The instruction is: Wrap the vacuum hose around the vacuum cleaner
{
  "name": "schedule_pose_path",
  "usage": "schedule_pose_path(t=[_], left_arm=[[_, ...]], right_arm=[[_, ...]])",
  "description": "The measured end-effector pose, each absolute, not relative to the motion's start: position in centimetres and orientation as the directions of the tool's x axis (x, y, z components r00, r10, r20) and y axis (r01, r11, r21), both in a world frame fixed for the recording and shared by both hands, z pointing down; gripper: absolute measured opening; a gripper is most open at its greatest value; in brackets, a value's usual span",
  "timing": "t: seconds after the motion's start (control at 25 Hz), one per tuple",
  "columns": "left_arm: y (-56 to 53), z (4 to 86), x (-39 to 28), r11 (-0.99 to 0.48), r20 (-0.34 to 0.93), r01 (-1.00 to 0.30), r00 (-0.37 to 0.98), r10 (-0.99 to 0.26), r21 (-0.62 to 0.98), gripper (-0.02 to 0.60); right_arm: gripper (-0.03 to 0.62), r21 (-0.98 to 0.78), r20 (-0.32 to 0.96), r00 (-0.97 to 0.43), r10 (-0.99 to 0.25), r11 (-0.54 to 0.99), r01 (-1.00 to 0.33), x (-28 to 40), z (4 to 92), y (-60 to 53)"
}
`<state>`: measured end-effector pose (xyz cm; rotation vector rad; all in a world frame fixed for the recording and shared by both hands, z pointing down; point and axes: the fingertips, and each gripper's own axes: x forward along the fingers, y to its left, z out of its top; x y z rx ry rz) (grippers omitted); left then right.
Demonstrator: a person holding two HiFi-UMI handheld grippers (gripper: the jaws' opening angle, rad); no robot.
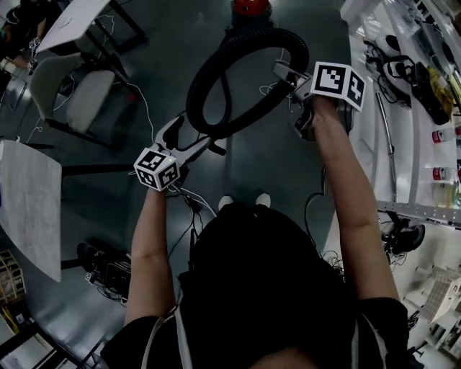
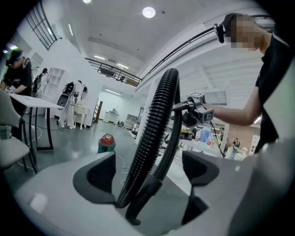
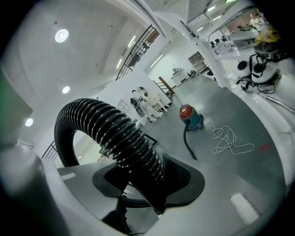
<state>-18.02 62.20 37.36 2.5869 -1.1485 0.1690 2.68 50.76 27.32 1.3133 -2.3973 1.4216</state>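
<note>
One black ribbed vacuum hose (image 1: 266, 37) hangs in a wide loop over the grey floor, between a white table (image 1: 29, 209) and a cluttered workbench (image 1: 403, 108). The right gripper (image 1: 289, 81) is clamped on the hose, while the left gripper (image 1: 193, 138) has its jaws apart with the hose passing loosely between them. One red-topped vacuum cleaner (image 1: 251, 9) sits on the floor beyond the loop, with one loose white cord (image 3: 230, 140) near it.

Bare floor (image 1: 274, 166) lies open under the hose (image 1: 253, 39) loop, from the person's feet (image 1: 226, 202) up to the vacuum (image 1: 251, 7). A chair (image 1: 79, 90) and table (image 1: 29, 202) close the left side, a cluttered bench (image 1: 369, 122) the right. A white cord (image 1: 149, 115) trails across the floor by the chair, and the loop itself hangs across the middle
</note>
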Motion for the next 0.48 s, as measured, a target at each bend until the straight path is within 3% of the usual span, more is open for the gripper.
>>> schedule_pose_path(t=[0.48], left_arm=[[60.9,38.7,-15.8,-0.676,0.263,-0.726,0.681,-0.683,0.124,0.485]], right_arm=[[0.199,-0.808,0.385,-0.689,-0.614,0.137,-0.573,1.7,25.8,51.9]])
